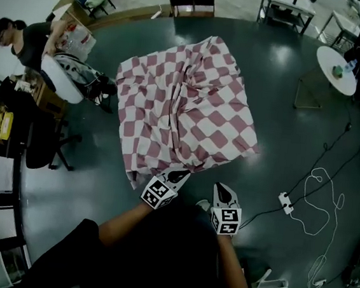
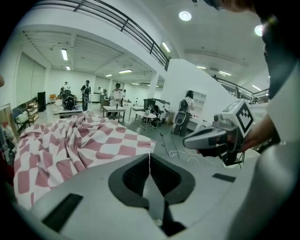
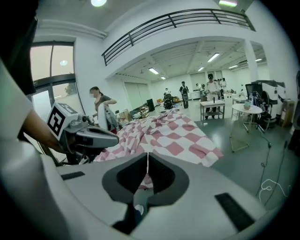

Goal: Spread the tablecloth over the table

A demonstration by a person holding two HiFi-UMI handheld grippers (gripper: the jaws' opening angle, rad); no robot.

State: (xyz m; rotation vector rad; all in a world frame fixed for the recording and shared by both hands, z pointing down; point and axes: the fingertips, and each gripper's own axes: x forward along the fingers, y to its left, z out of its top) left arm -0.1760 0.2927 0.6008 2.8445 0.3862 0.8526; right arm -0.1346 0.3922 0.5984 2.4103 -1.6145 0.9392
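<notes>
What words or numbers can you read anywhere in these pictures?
No words or numbers can be read.
Cubes on the left gripper and right gripper: black-and-white square patterns, not letters.
Tablecloth: only checks, no writing.
Cardboard box: any print is too blurred.

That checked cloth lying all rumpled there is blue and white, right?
Not blue. The head view shows that the checked cloth, lying all rumpled, is pinkish-red and white.
</notes>
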